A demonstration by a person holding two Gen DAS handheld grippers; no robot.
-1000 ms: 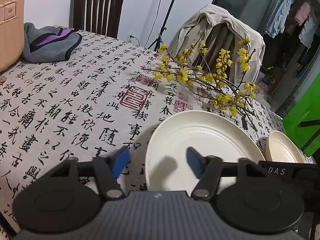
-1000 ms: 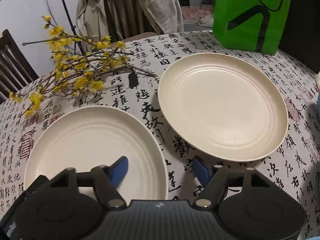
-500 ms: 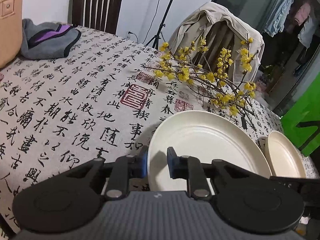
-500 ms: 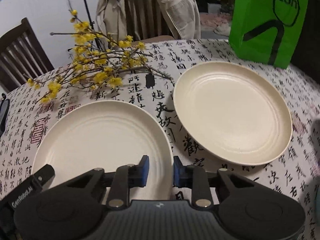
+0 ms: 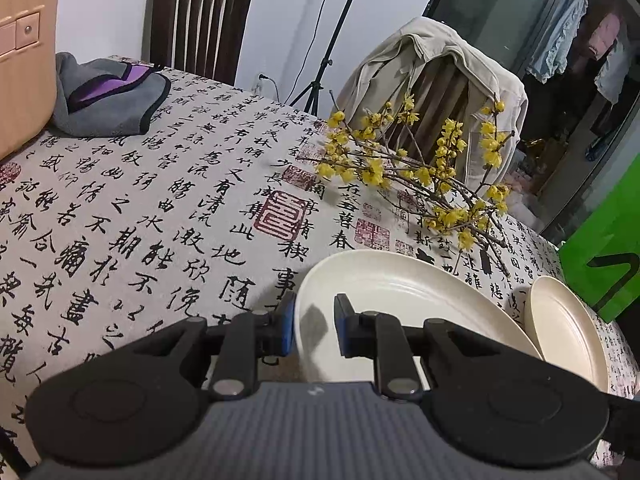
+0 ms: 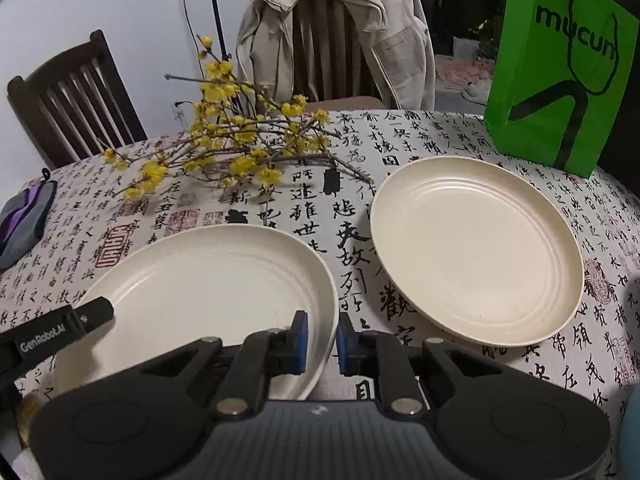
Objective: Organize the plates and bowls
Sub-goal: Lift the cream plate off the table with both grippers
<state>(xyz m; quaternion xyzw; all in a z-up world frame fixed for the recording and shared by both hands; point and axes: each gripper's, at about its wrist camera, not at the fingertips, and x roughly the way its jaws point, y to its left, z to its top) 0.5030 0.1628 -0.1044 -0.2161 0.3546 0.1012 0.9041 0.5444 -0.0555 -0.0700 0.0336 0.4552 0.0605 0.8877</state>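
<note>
Two cream plates are in play. The near plate (image 5: 404,300) (image 6: 208,280) is held off the calligraphy tablecloth, tilted. My left gripper (image 5: 315,330) is shut on its left rim, one blue pad inside and one outside. My right gripper (image 6: 322,338) is shut on its right rim the same way. The left gripper's body (image 6: 52,330) shows in the right wrist view at the plate's far side. The second plate (image 6: 476,248) (image 5: 568,332) lies flat on the table to the right.
A branch of yellow flowers (image 6: 224,152) (image 5: 420,172) lies behind the plates. A green paper bag (image 6: 560,64) stands at the back right. A grey and purple cloth (image 5: 104,96) lies at the far left. Chairs, one draped with a beige jacket (image 6: 336,32), stand around the table.
Both grippers went from open to shut on the near plate's opposite rims, then raised it; it now sits higher and tilted above the cloth.
</note>
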